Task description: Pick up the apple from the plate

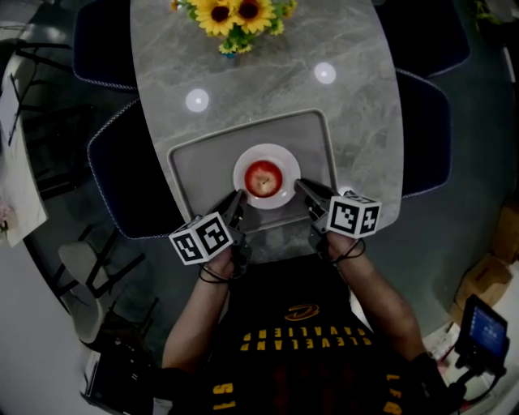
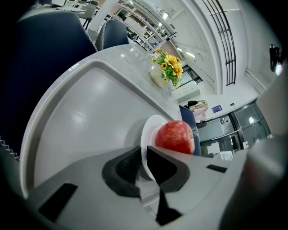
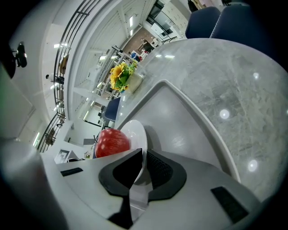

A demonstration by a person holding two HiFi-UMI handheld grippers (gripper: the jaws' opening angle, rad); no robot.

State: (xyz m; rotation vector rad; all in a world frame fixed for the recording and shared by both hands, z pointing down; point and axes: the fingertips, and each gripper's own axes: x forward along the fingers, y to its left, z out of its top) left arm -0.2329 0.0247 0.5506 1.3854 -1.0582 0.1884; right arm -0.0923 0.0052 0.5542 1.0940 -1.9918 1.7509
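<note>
Forearms (image 1: 204, 312) reach in from the bottom of the head view, both angled down and inward toward the near table (image 1: 357, 121) edge, so the pose is roughly mirrored. Left gripper (image 1: 238, 197) meets the near-left rim of the white plate (image 1: 285, 160), right gripper (image 1: 301, 186) the near-right rim. The apple (image 1: 263, 178) sits in the middle of the plate, which rests on a grey tray (image 1: 186, 162). Sunflowers (image 1: 235, 16) are at the far end, well apart. In the left gripper view, the left gripper (image 2: 144, 152) has its black pads clamped on the thin plate (image 2: 149, 128) rim, and the apple (image 2: 175, 137) is just past the tips and not touched. The right gripper view shows the same thing mirrored: the right gripper (image 3: 144, 155) is closed on the plate (image 3: 136, 130) edge with the apple (image 3: 111, 141) beyond it, untouched. So both grips are on the plate and neither is on the fruit. My read on handling: the apple is firm, round, smooth-skinned and moderately heavy, so it will likely roll if the plate tips. Best hold is probably across its widest middle with the pads square on, not near the stem dip. The plate looks glazed and brittle, so pinching its rim is slip-prone; keep it level. Picking the apple itself would need one gripper to let go and re-aim over the plate centre.
</note>
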